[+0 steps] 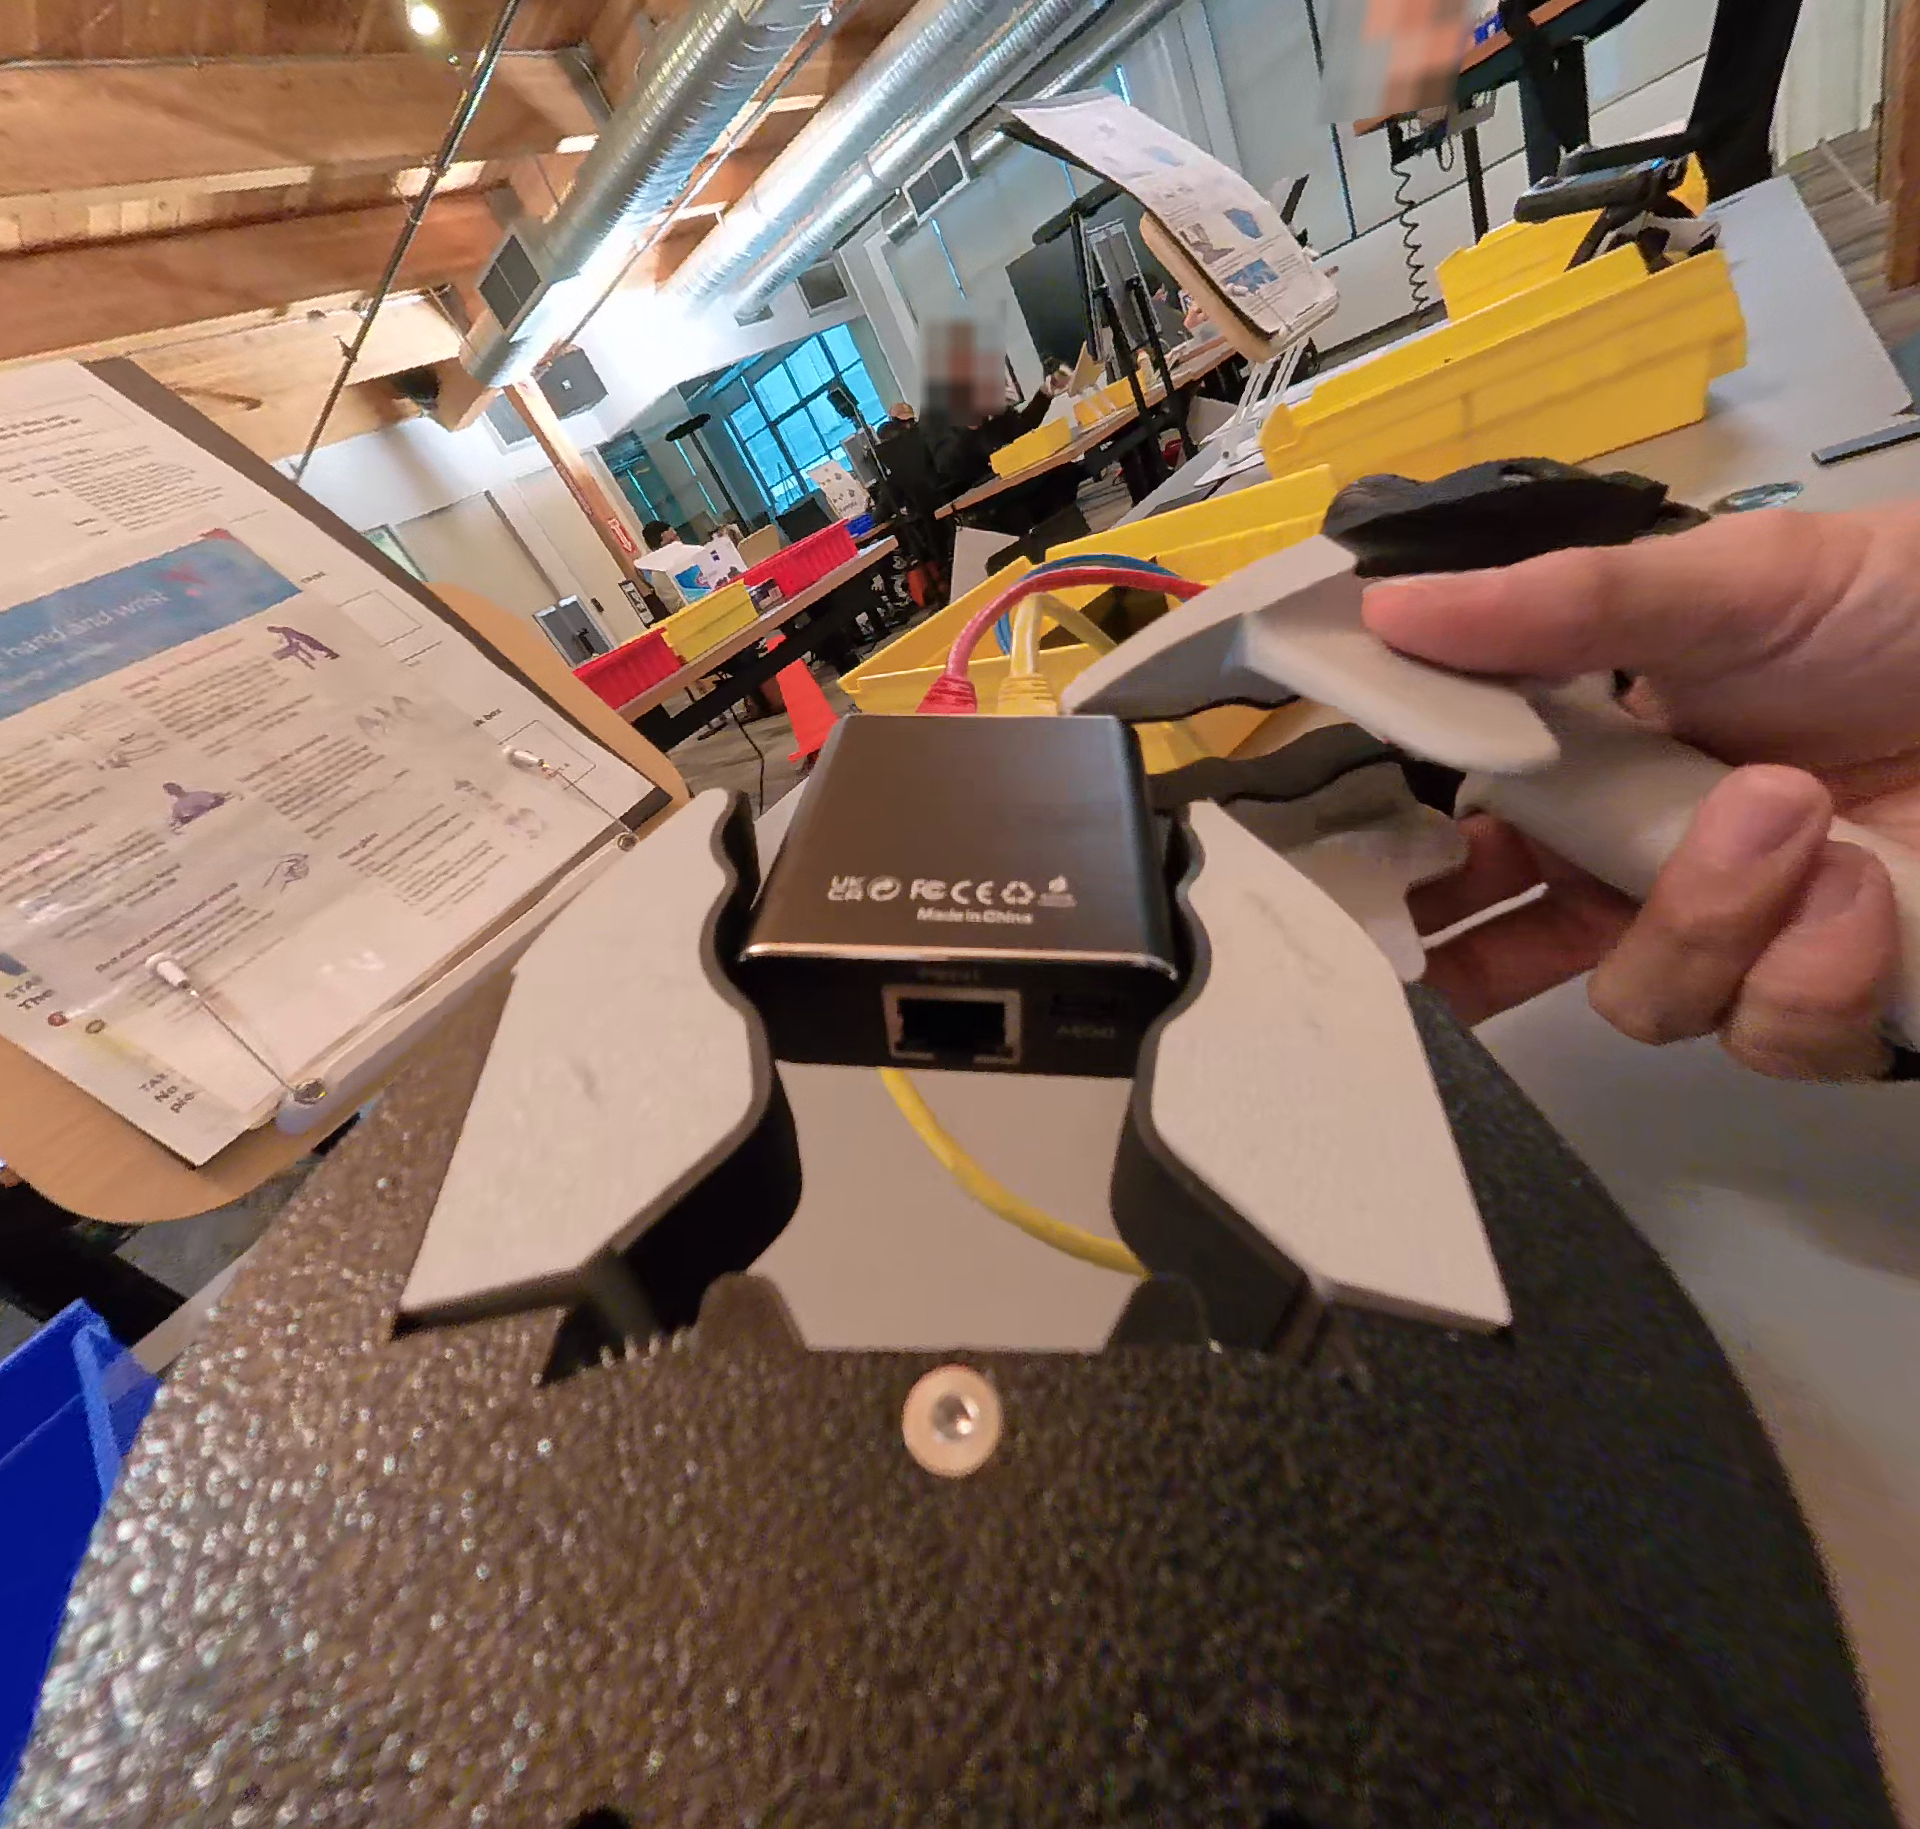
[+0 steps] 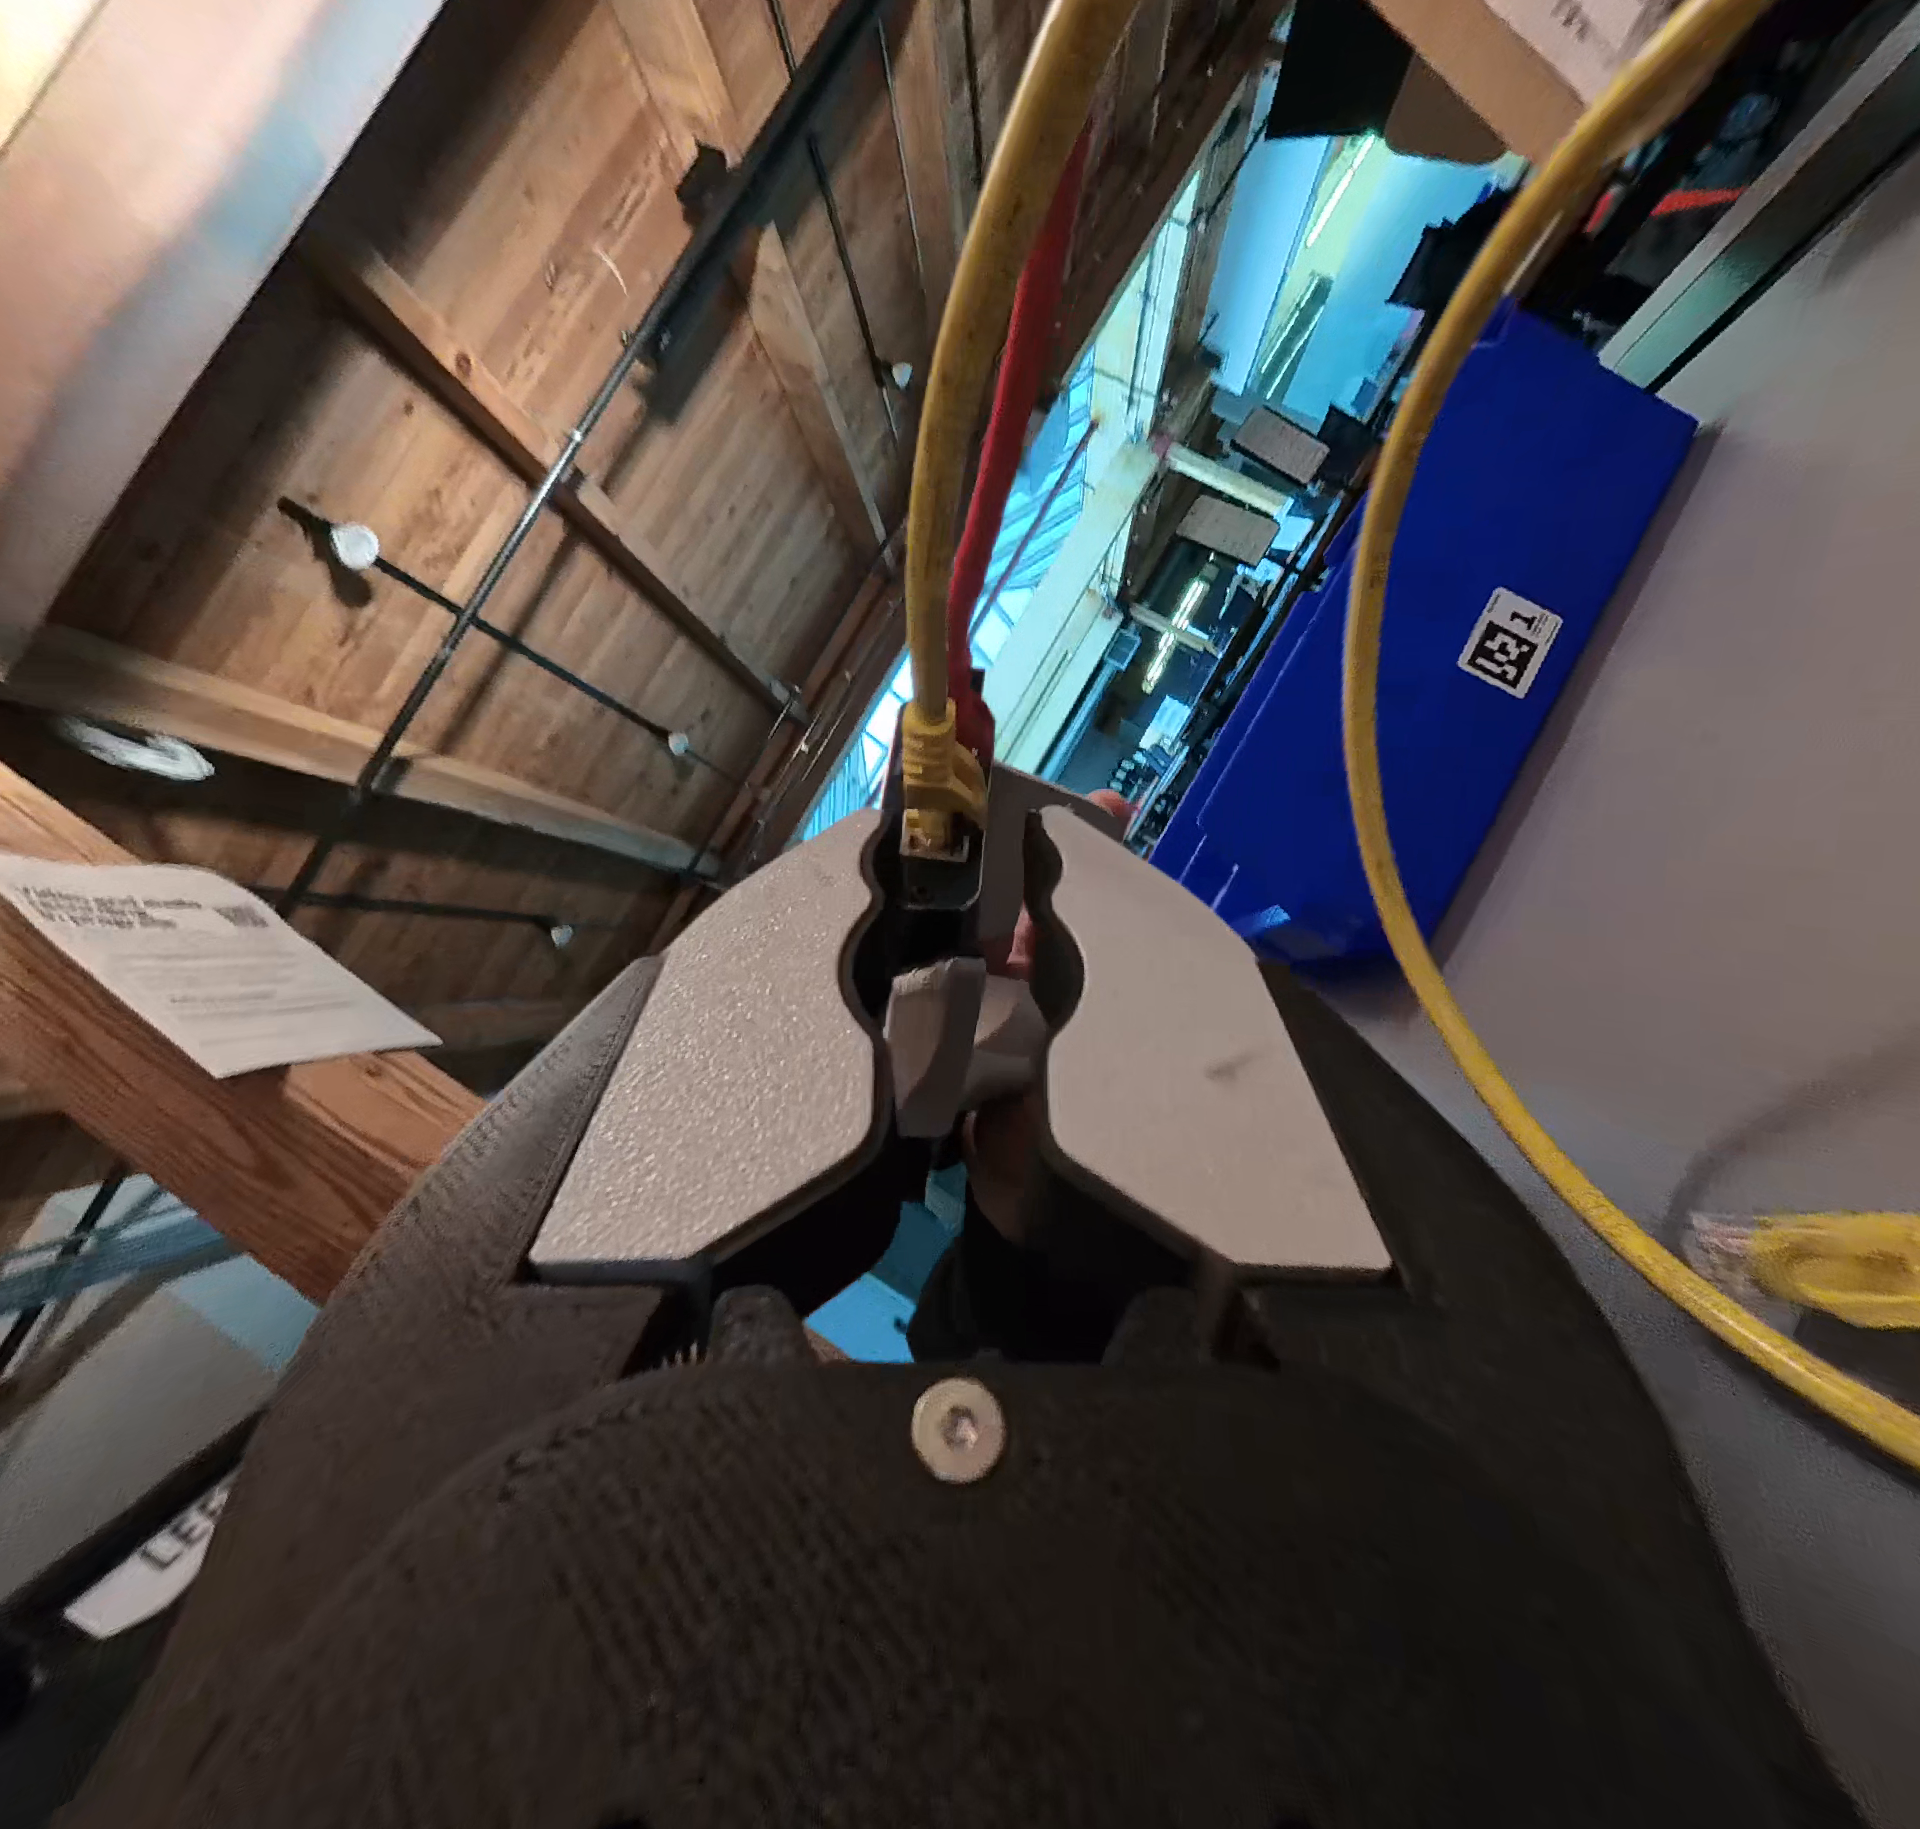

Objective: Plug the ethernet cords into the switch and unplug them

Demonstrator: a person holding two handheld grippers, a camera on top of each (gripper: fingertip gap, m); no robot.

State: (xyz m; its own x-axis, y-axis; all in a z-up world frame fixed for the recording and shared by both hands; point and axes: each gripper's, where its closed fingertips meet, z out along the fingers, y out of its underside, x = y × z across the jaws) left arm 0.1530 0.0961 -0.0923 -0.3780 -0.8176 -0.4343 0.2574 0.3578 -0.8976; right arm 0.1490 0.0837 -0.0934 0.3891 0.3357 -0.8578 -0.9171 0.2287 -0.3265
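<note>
Switch (image 1: 961, 875) clamped in left hand-held gripper (image 1: 961, 958), long axis away from camera

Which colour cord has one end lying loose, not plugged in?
The yellow cord. Its free plug lies loose on the table, while the red cord is plugged into the black switch.

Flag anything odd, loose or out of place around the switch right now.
One thing: a loose yellow plug lies unplugged on the grey table. Otherwise the left gripper clamps the black switch squarely, with red and yellow plugs at its far end.
</note>
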